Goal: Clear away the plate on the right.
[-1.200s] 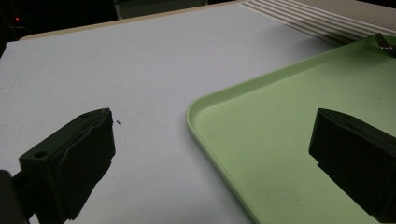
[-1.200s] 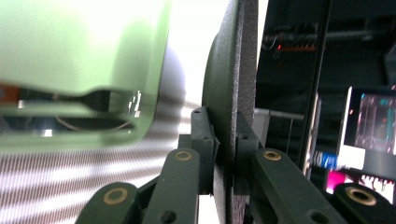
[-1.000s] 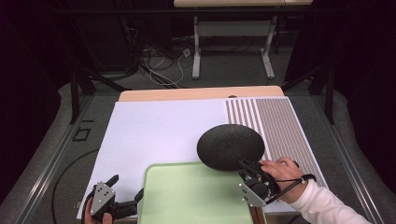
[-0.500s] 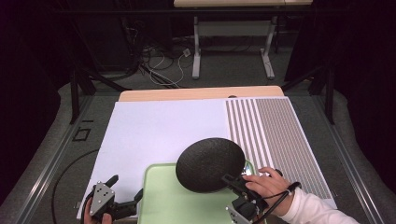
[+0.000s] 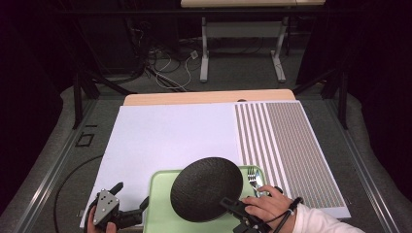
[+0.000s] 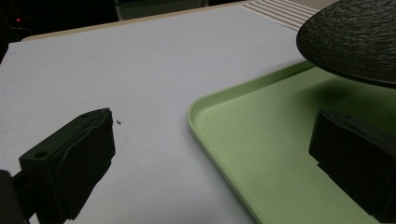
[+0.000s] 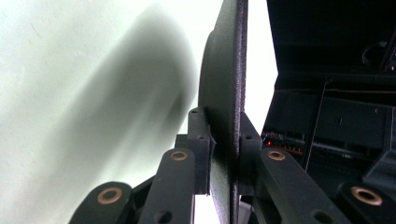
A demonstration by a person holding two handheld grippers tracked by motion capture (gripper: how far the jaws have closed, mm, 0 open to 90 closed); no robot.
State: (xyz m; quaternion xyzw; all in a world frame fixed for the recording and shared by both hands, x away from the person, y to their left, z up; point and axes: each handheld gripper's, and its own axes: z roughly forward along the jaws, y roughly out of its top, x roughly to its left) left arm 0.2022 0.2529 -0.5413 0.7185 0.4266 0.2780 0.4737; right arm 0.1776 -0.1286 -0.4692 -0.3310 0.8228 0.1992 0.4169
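1. The right gripper (image 5: 228, 204) is clamped on the near edge of a black plate (image 5: 206, 188); in the right gripper view its two jaws press on either side of the plate's rim (image 7: 224, 140).
2. The plate hangs above the green tray (image 5: 160, 194), clear of the tray floor, with its shadow falling on the green surface below it in the left gripper view (image 6: 359, 37).
3. The tray lies at the near edge of the table (image 5: 170, 131), on its white sheet; a striped mat (image 5: 286, 145) covers the table's right part.
4. A fork (image 5: 253, 178) lies at the tray's right side, just beside the plate and the right hand (image 5: 265, 208); whether it rests inside the tray is hard to tell.
5. The left gripper (image 5: 131, 201) sits low at the tray's left rim with its jaws wide apart and nothing between them but the tray's rim (image 6: 219, 140) and the sheet.
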